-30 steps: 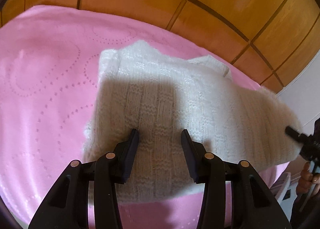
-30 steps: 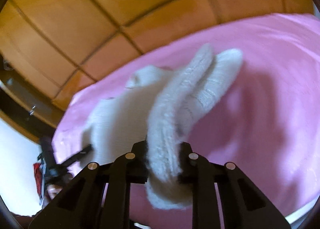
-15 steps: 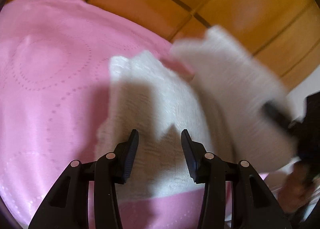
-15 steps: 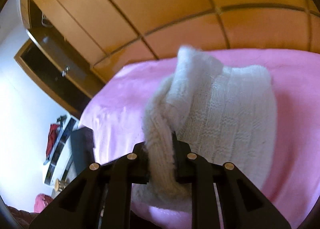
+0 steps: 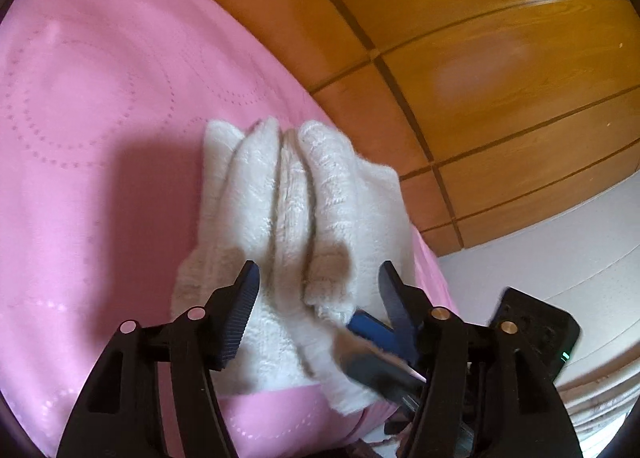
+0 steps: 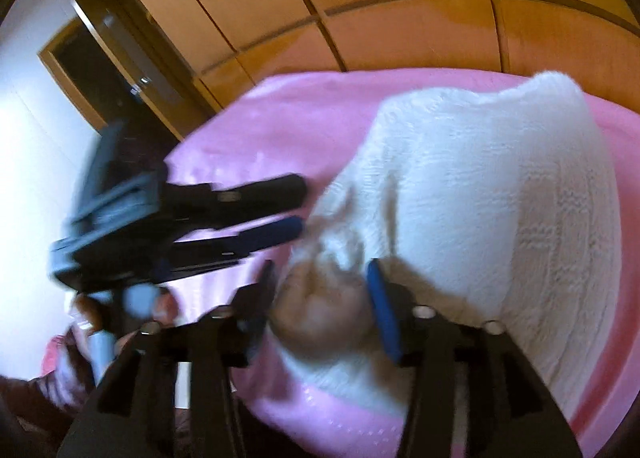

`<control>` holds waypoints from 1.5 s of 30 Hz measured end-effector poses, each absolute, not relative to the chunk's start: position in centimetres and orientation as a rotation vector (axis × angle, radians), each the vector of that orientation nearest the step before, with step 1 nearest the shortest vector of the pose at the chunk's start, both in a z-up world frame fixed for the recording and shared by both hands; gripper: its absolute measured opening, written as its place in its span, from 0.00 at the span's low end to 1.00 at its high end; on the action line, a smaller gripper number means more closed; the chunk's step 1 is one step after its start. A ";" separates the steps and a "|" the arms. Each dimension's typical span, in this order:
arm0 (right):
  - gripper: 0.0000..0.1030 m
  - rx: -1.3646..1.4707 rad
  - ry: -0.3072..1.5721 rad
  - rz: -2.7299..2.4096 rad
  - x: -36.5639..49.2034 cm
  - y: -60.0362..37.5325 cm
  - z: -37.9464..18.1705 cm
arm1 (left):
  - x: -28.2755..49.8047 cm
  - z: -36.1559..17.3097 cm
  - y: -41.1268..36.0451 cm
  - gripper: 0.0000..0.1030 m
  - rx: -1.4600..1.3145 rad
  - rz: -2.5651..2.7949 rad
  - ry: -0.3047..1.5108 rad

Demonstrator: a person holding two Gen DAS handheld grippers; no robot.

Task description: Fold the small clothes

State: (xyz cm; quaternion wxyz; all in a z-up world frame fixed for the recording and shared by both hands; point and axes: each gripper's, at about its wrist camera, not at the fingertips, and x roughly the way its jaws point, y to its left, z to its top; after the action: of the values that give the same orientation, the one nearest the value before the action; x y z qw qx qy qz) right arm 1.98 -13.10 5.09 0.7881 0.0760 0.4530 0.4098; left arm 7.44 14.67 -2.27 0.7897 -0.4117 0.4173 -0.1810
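Note:
A white knit sweater (image 5: 304,209) lies folded in thick layers on the pink bedspread (image 5: 92,105). My left gripper (image 5: 318,286) is open, its jaws spread over the near end of the folds without gripping them. My right gripper (image 6: 322,282) is open; a bunched end of the sweater (image 6: 480,209) sits loose between its jaws. The right gripper's blue-padded fingers (image 5: 380,332) show at the lower right of the left wrist view. The left gripper (image 6: 280,205) shows blurred at the left of the right wrist view.
A wooden panelled wardrobe (image 5: 480,57) stands behind the bed. The bed's edge (image 5: 436,278) runs just right of the sweater, with a white wall (image 5: 560,258) beyond. A dark doorway (image 6: 92,69) shows at the left of the right wrist view.
My right gripper carried the sweater's right side over onto the rest, then opened and let it go. My left gripper stayed open and shifted closer to the folded pile.

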 end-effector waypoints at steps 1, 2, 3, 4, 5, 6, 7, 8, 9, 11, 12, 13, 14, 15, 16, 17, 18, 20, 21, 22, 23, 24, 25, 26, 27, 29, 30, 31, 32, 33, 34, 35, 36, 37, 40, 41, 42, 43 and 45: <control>0.56 0.185 0.971 0.897 1.7 -13.9 5.4 | 8.2 -2.3 14.1 0.62 -0.888 -0.397 0.916; 0.60 0.196 0.966 0.898 1.5 -14.5 5.6 | 8.6 -2.3 13.8 0.63 -0.882 -0.401 0.925; 0.60 0.212 0.950 0.884 1.2 -15.7 5.9 | 9.1 -2.2 13.5 0.65 -0.865 -0.396 0.935; 0.60 0.223 0.937 0.867 1.0 -16.7 6.2 | 9.5 -2.4 13.3 0.67 -0.854 -0.389 0.947; 0.61 0.241 0.917 0.830 0.9 -18.6 6.4 | 10.3 -2.5 13.1 0.67 -0.851 -0.383 0.964; 0.61 0.250 0.905 0.795 0.8 -20.1 6.5 | 10.7 -2.6 13.0 0.67 -0.854 -0.386 0.980; 0.62 0.261 0.895 0.748 0.8 -21.9 6.4 | 11.1 -2.6 12.7 0.67 -0.857 -0.394 0.986; 0.63 0.278 0.892 0.699 0.8 -23.9 6.2 | 11.5 -2.5 12.7 0.67 -0.853 -0.399 0.991; 0.63 0.289 0.894 0.660 0.9 -25.0 5.9 | 11.8 -2.5 12.4 0.67 -0.846 -0.397 0.994; 0.63 0.295 0.903 0.579 1.2 -27.2 5.0 | 12.6 -2.4 11.6 0.67 -0.840 -0.411 1.004; 0.63 0.294 0.907 0.538 1.4 -28.0 4.5 | 12.7 -2.4 11.4 0.67 -0.839 -0.418 1.010; 0.63 0.298 0.912 0.521 1.4 -28.4 4.1 | 13.0 -2.4 11.0 0.67 -0.828 -0.414 1.012; 0.63 0.308 0.920 0.520 1.7 -28.4 3.6 | 13.3 -2.2 10.5 0.62 -0.811 -0.405 1.013; 0.63 0.308 0.924 0.526 1.7 -28.3 3.5 | 13.5 -2.1 10.1 0.55 -0.790 -0.396 1.013; 0.63 0.294 0.929 0.537 1.6 -27.7 3.2 | 13.7 -1.9 9.5 0.33 -0.742 -0.371 1.019; 0.62 0.280 0.933 0.544 1.3 -27.2 3.2 | 13.9 -1.7 9.2 0.23 -0.696 -0.345 1.018; 0.62 0.262 0.941 0.555 1.4 -26.2 3.0 | 13.8 -1.4 9.2 0.20 -0.671 -0.332 1.003; 0.57 0.235 0.940 0.591 1.1 -24.2 3.3 | 12.8 -0.1 9.9 0.18 -0.641 -0.308 0.949; 0.57 0.209 0.930 0.602 0.8 -23.2 3.7 | 12.4 0.6 10.1 0.18 -0.621 -0.300 0.928; 0.57 0.181 0.921 0.610 0.4 -22.7 4.0 | 11.9 1.3 10.3 0.18 -0.595 -0.286 0.907; 0.57 0.140 0.915 0.618 0.1 -21.7 4.1 | 11.4 1.7 10.6 0.18 -0.570 -0.270 0.894; 0.57 0.130 0.920 0.623 0.0 -21.2 3.9 | 11.0 1.8 10.9 0.18 -0.538 -0.247 0.890; 0.58 0.131 0.933 0.631 0.0 -20.6 3.4 | 10.7 1.4 11.3 0.18 -0.500 -0.212 0.903; 0.58 0.118 0.948 0.637 0.0 -19.8 3.0 | 10.7 0.5 11.5 0.18 -0.466 -0.174 0.926; 0.58 0.092 0.946 0.637 0.1 -19.0 2.6 | 10.8 -0.4 11.4 0.18 -0.439 -0.147 0.941; 0.61 0.051 0.944 0.630 0.2 -17.9 2.3 | 10.8 -2.1 11.6 0.19 -0.397 -0.101 0.964; 0.62 0.048 0.952 0.628 0.4 -17.7 2.2 | 10.7 -2.4 11.7 0.20 -0.396 -0.091 0.963; 0.64 0.036 0.958 0.634 0.5 -17.8 2.2 | 10.6 -2.4 11.4 0.24 -0.382 -0.080 0.952; 0.65 0.020 0.962 0.644 0.8 -17.5 2.5 | 10.5 -2.1 11.1 0.29 -0.357 -0.059 0.938; 0.65 0.016 0.962 0.656 1.0 -17.8 3.1 | 10.4 -1.9 10.9 0.30 -0.328 -0.036 0.925; 0.65 0.030 0.956 0.661 1.1 -18.4 3.6 | 10.3 -1.6 10.5 0.31 -0.295 -0.023 0.916; 0.64 0.051 0.942 0.660 1.4 -18.9 4.2 | 10.3 -1.4 10.1 0.31 -0.267 -0.016 0.907; 0.64 0.073 0.917 0.646 1.8 -19.6 5.1 | 10.2 -1.3 9.8 0.31 -0.238 -0.004 0.898; 0.64 0.083 0.903 0.636 1.9 -20.2 5.9 | 9.8 -1.3 9.9 0.31 -0.218 0.000 0.892; 0.64 0.098 0.884 0.600 3.7 -20.6 6.9 | 9.5 -1.1 9.7 0.31 -0.196 0.014 0.882; 0.65 0.089 0.880 0.591 4.3 -20.8 7.0 | 9.3 -1.1 9.5 0.31 -0.187 0.017 0.877; 0.65 0.077 0.874 0.582 5.1 -20.4 7.2 | 9.2 -1.0 9.4 0.31 -0.177 0.020 0.871; 0.65 0.074 0.875 0.576 5.7 -20.2 7.2 | 9.0 -1.0 9.3 0.31 -0.171 0.022 0.868; 0.64 0.072 0.881 0.577 7.2 -19.5 7.4 | 9.1 -1.0 8.9 0.31 -0.161 0.028 0.866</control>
State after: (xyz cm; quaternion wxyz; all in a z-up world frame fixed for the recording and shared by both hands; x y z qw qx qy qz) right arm 7.21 -19.47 7.42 0.8639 0.0342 0.4204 0.2751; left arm 9.05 8.90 -0.96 0.9044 -0.0780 0.4192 0.0136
